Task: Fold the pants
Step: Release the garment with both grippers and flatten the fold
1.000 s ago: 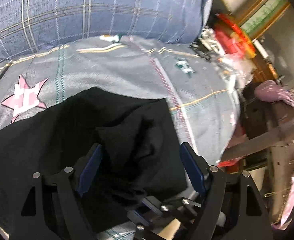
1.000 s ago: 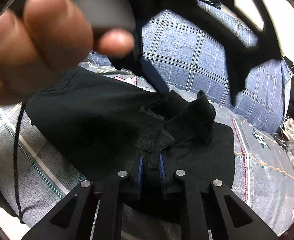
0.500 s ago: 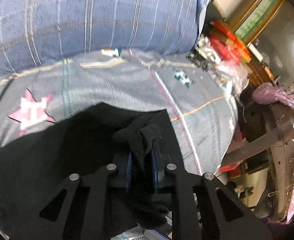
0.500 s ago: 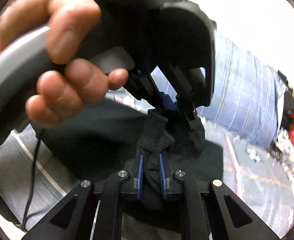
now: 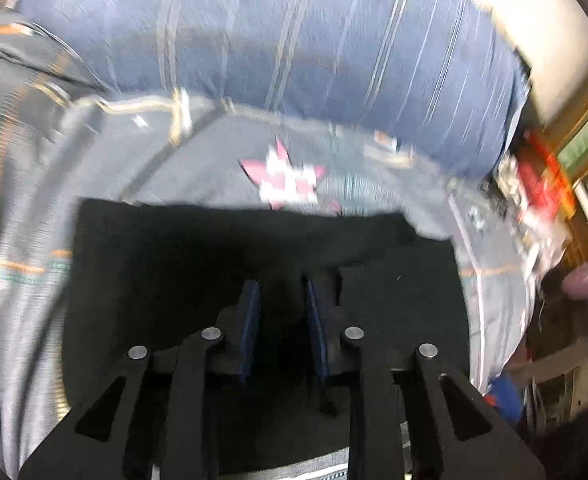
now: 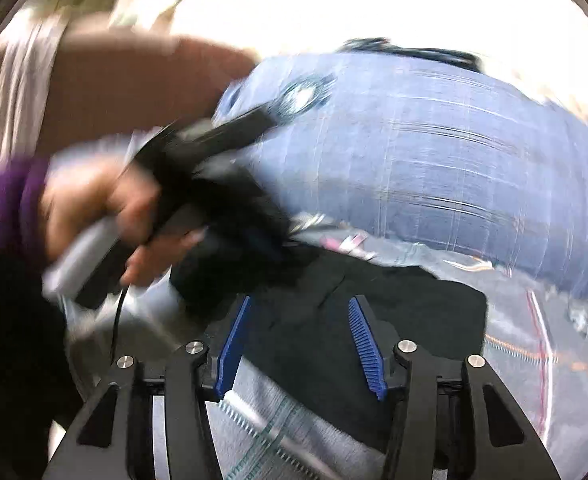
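The black pants (image 5: 165, 264) lie folded on the grey patterned bedspread (image 5: 25, 208). In the left wrist view my left gripper (image 5: 281, 292) sits low over the pants with its blue pads a narrow gap apart, dark cloth between them. In the right wrist view my right gripper (image 6: 300, 312) is open and empty above the near edge of the pants (image 6: 414, 320). The left gripper (image 6: 261, 236), held in a hand, rests on the far side of the pants there. Both views are blurred.
A large blue plaid pillow (image 5: 294, 40) lies behind the pants. A pink star patch (image 5: 283, 178) marks the bedspread just beyond them. Cluttered shelves with red items (image 5: 542, 184) stand past the bed's right edge.
My right gripper has opened and let go of the pants. My left gripper has carried its cloth across to the left and down onto the pants, folding them.
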Demonstrator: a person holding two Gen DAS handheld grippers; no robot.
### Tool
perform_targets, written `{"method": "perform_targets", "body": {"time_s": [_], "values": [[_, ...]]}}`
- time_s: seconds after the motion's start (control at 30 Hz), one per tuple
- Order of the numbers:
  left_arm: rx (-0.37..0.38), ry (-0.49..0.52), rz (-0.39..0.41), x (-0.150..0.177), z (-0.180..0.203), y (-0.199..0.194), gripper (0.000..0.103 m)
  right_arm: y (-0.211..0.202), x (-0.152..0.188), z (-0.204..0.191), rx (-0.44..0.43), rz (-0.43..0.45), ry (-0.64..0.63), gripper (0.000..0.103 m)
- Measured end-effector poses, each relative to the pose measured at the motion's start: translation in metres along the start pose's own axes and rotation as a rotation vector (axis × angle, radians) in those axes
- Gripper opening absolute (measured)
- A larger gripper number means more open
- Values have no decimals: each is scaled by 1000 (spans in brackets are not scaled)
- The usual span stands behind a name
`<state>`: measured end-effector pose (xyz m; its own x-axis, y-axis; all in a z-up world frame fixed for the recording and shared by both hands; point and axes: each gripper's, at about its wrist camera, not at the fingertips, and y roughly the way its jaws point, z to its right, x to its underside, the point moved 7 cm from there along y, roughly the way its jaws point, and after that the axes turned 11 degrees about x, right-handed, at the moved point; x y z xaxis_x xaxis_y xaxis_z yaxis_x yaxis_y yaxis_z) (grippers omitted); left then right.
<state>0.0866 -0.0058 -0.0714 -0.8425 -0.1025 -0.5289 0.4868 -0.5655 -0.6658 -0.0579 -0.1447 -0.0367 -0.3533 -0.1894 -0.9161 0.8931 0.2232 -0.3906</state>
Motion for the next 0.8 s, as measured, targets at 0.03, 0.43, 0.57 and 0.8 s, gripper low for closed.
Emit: {"method": "perform_targets", "body": {"time_s": [0.03,0.43,0.57,0.8], "values": [[10,18,39,1,2,-10,29,3,-2,16,35,-8,50,50],[-43,215,-57,61,29,32,60,79,46,81,273,-344,246,39],[8,165,-5,53,23,11,60,81,49,76,282,-341,212,38],[-113,89,244,21,-22,-62,62,74,4,84,275,-203,240,47]]}}
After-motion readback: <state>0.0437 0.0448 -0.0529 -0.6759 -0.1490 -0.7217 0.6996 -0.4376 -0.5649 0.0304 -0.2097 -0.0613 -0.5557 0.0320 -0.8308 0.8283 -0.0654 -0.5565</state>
